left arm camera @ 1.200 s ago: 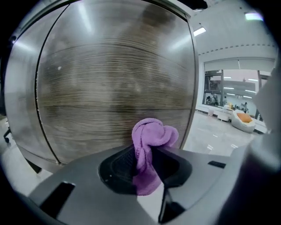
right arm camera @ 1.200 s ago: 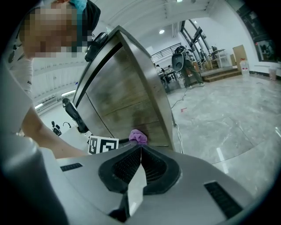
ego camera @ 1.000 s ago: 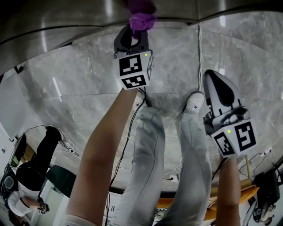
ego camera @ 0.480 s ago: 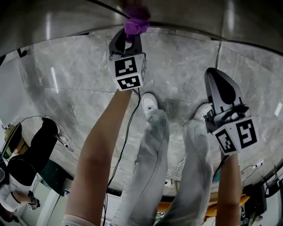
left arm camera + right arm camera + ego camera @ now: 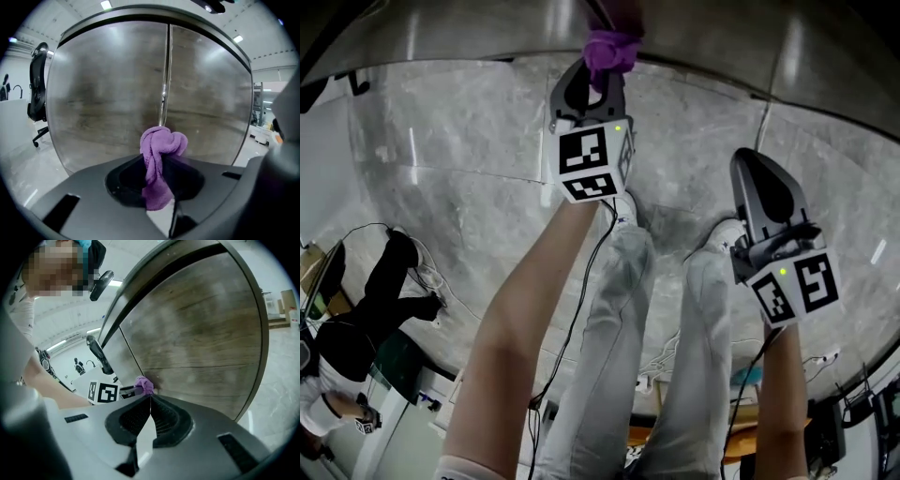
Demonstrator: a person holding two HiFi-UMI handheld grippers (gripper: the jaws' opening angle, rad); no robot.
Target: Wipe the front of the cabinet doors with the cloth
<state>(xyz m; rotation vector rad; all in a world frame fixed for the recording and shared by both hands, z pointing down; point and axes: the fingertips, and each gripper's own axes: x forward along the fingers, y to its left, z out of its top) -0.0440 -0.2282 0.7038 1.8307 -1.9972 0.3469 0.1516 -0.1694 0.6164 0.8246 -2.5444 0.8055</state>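
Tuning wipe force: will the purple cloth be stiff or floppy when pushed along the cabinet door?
Probably floppy: the purple cloth bunches into a soft knot ahead of the left gripper, its tail hanging limp. Likely light, squashing against the cabinet door rather than pushing back. Its fuzzy pile, pinched in shut jaws, should resist slipping.

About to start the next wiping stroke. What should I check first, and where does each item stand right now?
1. Grip: cloth clamped in the left gripper: ok.
2. Spread: cloth flat enough for a wide stroke: not ok, it is bunched into a knot.
3. Contact: cloth touching the cabinet doors: cannot tell; it sits low by the seam.
4. Other hand: right gripper shut, empty and held back from the doors: ok.
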